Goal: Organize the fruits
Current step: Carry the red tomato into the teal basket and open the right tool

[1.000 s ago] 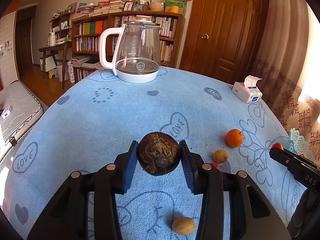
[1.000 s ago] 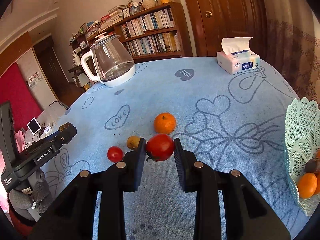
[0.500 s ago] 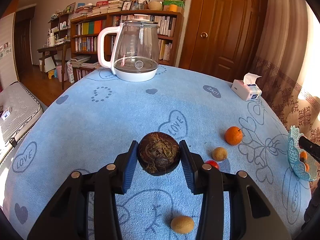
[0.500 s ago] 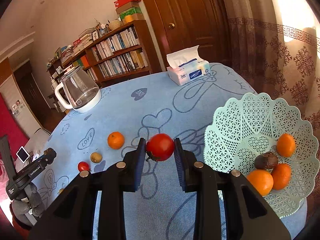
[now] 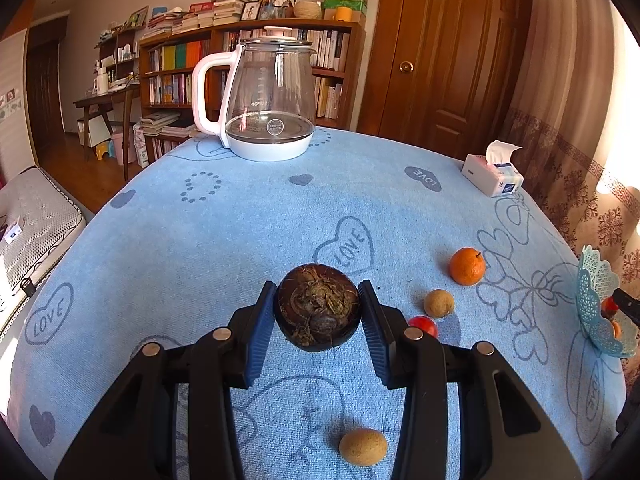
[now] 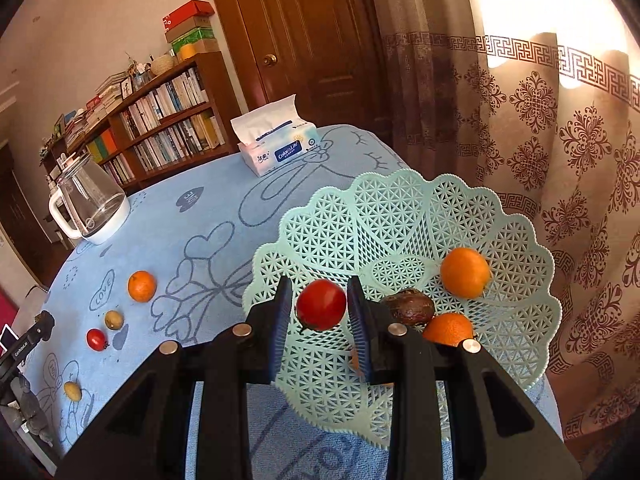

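Mint-green plastic lattice is forming the fruit basket [image 6: 400,216], which is sitting at the edge of the blue-clothed surface [image 5: 240,240] and already holding two oranges [image 6: 465,273] plus a dark brown fruit [image 6: 408,306]; a further orange shape may be hiding behind the black fingers. The right tongs [image 6: 320,310] are clamping a red tomato [image 6: 321,309] and hanging over the basket's near side, so that fruit is looking close to delivery. The left tongs [image 5: 318,312] are gripping a dark, rough-skinned round fruit [image 5: 318,307], possibly a mangosteen, above the middle of the surface, well apart from the basket. Still lying loose on the cloth are an orange [image 5: 467,266], a small red tomato [image 5: 423,325] and two tan-brown round fruits [image 5: 439,303], so the sorting is appearing roughly half done.
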`<state>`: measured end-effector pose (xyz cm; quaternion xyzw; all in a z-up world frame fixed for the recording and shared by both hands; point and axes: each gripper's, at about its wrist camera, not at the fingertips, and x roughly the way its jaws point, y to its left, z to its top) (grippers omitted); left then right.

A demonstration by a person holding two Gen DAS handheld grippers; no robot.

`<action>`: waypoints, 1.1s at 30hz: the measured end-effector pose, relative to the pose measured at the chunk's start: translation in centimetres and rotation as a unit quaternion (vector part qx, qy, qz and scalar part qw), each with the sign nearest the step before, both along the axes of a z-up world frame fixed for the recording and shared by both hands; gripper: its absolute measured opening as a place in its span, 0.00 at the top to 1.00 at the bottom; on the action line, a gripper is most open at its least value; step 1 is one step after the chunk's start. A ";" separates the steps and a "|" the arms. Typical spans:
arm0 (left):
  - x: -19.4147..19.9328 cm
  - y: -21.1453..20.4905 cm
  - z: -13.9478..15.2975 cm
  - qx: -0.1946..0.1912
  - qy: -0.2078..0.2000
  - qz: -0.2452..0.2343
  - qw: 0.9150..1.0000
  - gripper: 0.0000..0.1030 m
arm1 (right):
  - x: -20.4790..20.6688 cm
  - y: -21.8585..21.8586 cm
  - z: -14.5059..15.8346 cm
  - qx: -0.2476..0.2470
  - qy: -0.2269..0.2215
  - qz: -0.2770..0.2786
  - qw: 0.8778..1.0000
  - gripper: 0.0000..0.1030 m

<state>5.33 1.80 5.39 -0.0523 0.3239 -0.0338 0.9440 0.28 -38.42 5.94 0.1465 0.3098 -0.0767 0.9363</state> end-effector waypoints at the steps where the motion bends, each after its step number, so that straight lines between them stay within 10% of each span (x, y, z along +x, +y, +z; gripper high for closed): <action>1: 0.0 0.0 0.0 0.000 0.000 0.000 1.000 0.59 | 0.0 0.0 0.0 -0.002 0.000 0.000 1.000 0.72; 12: -0.1 -0.2 0.1 0.003 -0.002 -0.001 1.000 0.59 | -0.7 -1.0 0.2 0.012 -0.021 -0.031 0.999 0.69; 23: -0.9 -2.3 1.3 0.021 -0.012 -0.023 0.999 0.59 | -3.1 -4.9 1.1 0.044 -0.070 -0.130 0.988 0.16; 33: -0.9 -7.5 3.0 0.035 -0.019 -0.090 0.995 0.59 | -4.8 -7.2 1.6 0.043 -0.105 -0.197 0.974 0.11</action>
